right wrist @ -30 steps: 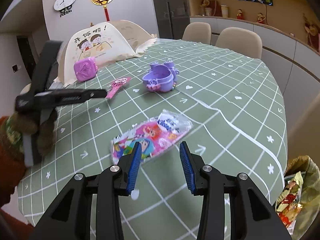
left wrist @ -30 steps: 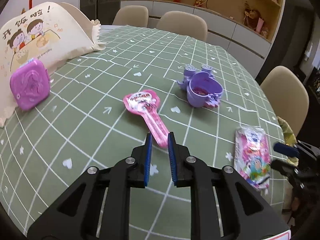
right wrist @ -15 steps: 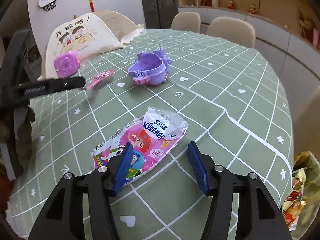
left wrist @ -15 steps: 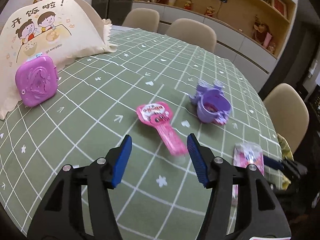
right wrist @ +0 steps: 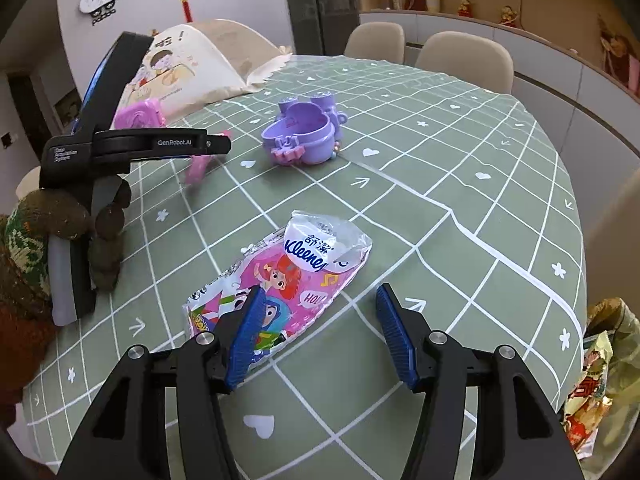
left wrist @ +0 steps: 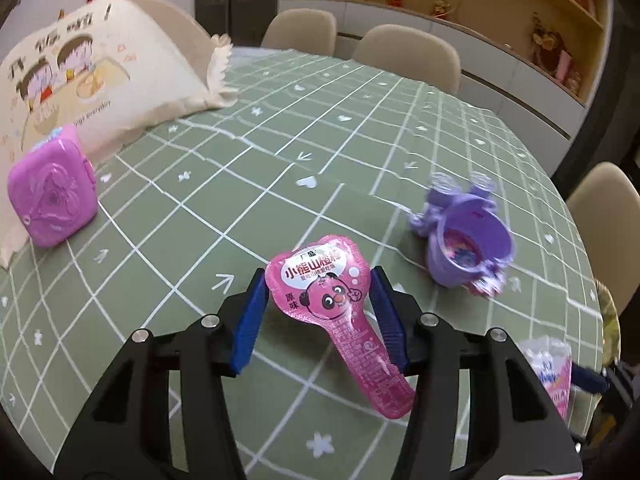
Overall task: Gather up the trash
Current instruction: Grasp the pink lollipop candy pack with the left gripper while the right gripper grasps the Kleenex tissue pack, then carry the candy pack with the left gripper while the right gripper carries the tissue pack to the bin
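The left gripper, whose jaws had just been narrowing, straddled the pink spoon-shaped snack wrapper on the green checked tablecloth, left of the purple toy cup, pads apparently not yet pressing. The right gripper stood wide apart over the flat pink tissue packet, nearer than the cup, presumably readied for pickup.

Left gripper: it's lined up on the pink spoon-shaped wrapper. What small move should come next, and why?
Probably close the left gripper on the pink spoon-shaped wrapper. Its jaws, which have just been closing a little, stand either side of the wrapper's wide head with the left pad near its edge and a small gap on the right. It lies flat on the green tablecloth, so dip slightly first if the pads ride above it.
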`<state>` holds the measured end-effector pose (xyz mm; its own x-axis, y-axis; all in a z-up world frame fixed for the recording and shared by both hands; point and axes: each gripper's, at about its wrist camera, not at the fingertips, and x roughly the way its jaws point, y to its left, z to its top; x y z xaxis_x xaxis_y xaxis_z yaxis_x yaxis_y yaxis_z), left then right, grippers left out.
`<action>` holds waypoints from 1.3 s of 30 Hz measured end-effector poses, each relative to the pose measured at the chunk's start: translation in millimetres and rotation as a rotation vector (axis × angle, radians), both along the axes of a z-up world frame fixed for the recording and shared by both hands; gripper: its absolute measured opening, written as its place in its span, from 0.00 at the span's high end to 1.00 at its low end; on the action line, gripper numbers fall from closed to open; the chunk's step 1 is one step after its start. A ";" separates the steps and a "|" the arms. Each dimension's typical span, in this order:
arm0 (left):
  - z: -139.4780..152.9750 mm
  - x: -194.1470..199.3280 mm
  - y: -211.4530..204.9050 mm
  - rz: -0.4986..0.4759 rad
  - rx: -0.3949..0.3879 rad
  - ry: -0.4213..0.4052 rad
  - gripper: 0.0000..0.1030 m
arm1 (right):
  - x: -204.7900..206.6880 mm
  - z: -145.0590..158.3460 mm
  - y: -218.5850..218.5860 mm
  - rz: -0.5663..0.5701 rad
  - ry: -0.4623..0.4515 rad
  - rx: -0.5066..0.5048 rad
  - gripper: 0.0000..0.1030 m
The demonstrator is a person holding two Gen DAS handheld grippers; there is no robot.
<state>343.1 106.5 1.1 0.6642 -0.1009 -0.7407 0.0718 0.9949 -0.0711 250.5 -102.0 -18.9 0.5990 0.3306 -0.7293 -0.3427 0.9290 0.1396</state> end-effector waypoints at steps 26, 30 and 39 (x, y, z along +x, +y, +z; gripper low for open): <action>17.2 -78.8 -3.1 -0.045 -0.179 -0.070 0.52 | -23.4 21.6 -2.9 -0.001 -0.087 -0.023 0.95; 18.9 -86.5 -18.6 -0.075 -0.181 -0.062 0.52 | -35.1 39.7 -17.3 -0.022 -0.147 -0.002 0.95; 34.6 -106.7 -91.0 -0.216 -0.142 -0.084 0.52 | -61.3 64.6 -89.9 -0.145 -0.240 0.026 0.95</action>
<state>236.5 15.5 35.7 0.6744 -0.3460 -0.6523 0.2930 0.9363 -0.1937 189.2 -191.9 45.6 0.7959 0.2456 -0.5534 -0.2329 0.9679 0.0946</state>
